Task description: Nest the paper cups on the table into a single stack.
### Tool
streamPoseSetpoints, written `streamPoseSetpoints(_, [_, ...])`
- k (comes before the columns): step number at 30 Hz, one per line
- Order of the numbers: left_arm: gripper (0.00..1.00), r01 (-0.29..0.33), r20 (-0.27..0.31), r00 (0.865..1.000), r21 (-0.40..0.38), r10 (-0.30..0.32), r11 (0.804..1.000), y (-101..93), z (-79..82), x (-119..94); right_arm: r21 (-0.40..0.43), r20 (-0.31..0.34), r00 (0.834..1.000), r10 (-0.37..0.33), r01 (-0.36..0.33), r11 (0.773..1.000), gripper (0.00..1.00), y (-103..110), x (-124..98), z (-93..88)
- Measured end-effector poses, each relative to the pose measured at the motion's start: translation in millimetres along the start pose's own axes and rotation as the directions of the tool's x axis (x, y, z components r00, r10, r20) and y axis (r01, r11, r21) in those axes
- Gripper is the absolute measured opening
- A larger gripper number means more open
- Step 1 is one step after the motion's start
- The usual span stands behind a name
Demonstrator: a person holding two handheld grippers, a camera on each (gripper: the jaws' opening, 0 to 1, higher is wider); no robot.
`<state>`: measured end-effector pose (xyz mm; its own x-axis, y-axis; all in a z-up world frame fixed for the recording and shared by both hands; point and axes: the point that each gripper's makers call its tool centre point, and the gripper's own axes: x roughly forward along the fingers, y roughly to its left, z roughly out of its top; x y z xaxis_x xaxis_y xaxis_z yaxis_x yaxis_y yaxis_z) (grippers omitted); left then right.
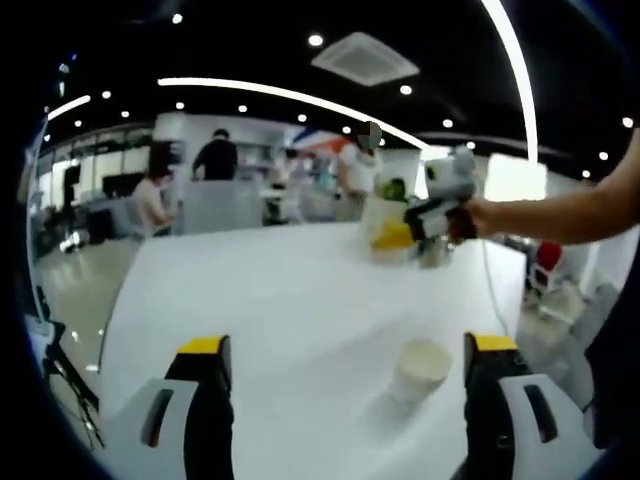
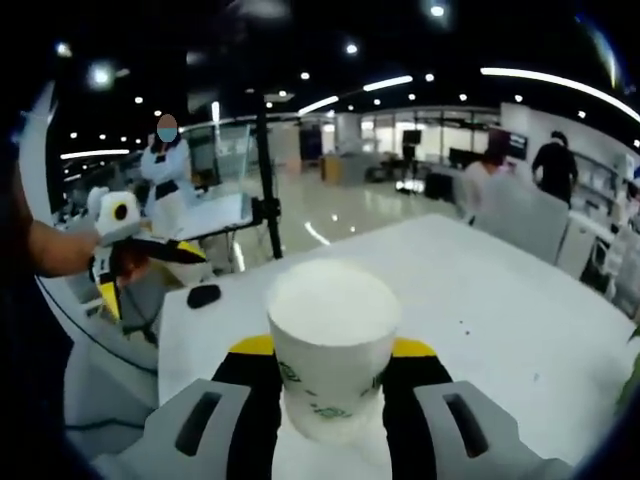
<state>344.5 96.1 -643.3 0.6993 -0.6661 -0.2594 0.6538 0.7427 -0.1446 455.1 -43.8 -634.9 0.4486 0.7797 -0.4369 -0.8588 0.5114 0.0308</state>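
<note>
my right gripper (image 2: 330,385) clamps an upright paper cup (image 2: 332,345) between its jaws, mouth up, above the white table (image 2: 520,300). my left gripper (image 1: 345,385) is open, holding nothing. a second paper cup (image 1: 419,370) stands upright on the table just inside its right jaw, nearer the left gripper. i judge the held cup must drop straight down into it, axes aligned.

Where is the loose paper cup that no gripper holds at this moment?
In the left gripper view, the loose paper cup stands upright on the white table, just inside the left gripper's right-hand jaw.
</note>
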Motion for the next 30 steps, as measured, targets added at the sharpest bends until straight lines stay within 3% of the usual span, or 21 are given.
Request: streamPoseSetpoints(30, [0.83, 0.127, 0.043, 0.991, 0.065, -0.130, 0.990, -42.1, 43.8, 36.4, 0.000, -0.029, 0.991, 0.129, -0.129, 0.992, 0.37, 88.7, -0.6, -16.1])
